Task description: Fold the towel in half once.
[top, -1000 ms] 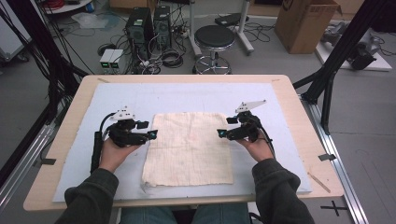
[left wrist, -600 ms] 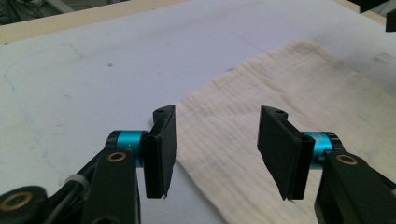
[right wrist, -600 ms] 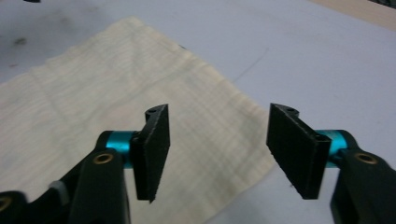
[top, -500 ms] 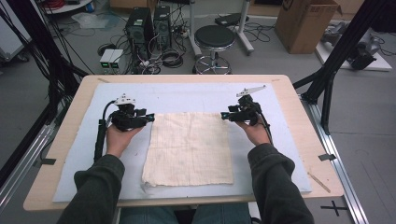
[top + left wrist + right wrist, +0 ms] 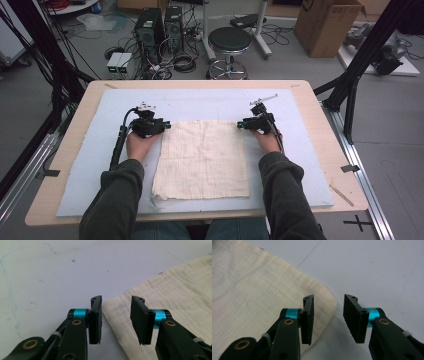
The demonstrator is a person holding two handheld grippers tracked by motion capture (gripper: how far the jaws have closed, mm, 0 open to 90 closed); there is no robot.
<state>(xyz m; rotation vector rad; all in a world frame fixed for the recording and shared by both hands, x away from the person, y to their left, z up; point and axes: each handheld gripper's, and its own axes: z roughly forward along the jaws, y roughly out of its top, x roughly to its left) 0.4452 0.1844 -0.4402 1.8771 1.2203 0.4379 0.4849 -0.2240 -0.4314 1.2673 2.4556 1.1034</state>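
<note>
One wooden table (image 5: 320, 107), one pale blue mat (image 5: 200, 102) over it, one cream cloth (image 5: 202, 160) flat at mat centre. Left gripper (image 5: 165, 126) at the cloth's far left corner, right gripper (image 5: 241, 124) at the far right corner. Both jaws part open and just been closing; each straddles its corner, pads not yet pressing. Behind the table: one stool (image 5: 229, 39), one cardboard box (image 5: 327, 25).

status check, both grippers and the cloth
Left gripper, right gripper closing, astride far corners, not pinched. Cloth flat on mat. Nothing in the way.
</note>
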